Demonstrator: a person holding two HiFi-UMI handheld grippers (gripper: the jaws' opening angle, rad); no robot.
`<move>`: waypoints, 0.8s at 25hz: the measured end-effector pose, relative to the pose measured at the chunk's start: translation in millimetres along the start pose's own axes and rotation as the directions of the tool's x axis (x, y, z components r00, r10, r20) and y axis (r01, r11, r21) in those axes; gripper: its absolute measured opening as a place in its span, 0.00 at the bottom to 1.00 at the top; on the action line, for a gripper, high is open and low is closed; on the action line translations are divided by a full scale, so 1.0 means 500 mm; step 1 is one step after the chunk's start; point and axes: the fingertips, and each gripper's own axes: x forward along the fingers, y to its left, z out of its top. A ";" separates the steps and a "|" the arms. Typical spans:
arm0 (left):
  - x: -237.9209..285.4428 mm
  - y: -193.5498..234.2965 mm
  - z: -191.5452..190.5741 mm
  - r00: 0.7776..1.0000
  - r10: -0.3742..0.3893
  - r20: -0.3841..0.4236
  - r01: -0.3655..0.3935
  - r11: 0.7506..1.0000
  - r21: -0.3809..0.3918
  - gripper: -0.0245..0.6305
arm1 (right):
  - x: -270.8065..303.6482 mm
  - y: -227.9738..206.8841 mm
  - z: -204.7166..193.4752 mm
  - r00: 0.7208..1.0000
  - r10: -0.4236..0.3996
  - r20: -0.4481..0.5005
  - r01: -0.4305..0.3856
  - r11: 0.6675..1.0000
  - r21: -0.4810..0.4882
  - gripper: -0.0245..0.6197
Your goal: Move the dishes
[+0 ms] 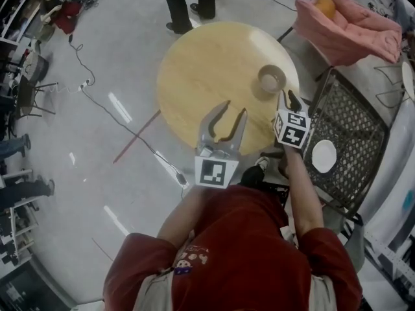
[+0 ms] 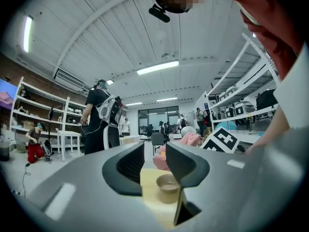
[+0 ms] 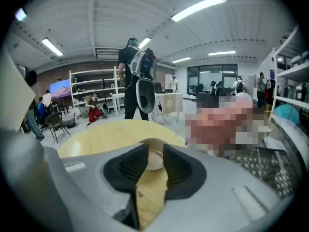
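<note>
A tan bowl [image 1: 272, 78] stands upright near the right edge of the round wooden table [image 1: 207, 63]. My right gripper [image 1: 287, 97] is just in front of it. In the right gripper view its jaws [image 3: 155, 151] stand a little apart with nothing between the pads, and the bowl [image 3: 154, 162] shows through the gap, just beyond them. My left gripper [image 1: 233, 109] hovers over the table's near edge, open and empty. In the left gripper view [image 2: 154, 161] the bowl [image 2: 168, 182] sits farther off, ahead and to the right. A white plate [image 1: 323, 155] lies on a mesh chair to the right.
The black metal mesh chair [image 1: 353, 131] stands against the table's right side. A chair with a pink cushion [image 1: 350, 24] is at the far right. A person's legs [image 1: 188, 5] are at the table's far side. Cables [image 1: 97, 96] and a red rod [image 1: 136, 137] lie on the floor to the left.
</note>
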 end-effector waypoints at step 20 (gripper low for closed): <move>0.023 0.015 -0.054 0.995 0.042 -0.093 -0.042 0.999 -0.002 0.05 | 0.137 -0.056 -0.080 0.981 0.017 -0.192 0.001 0.995 0.097 0.20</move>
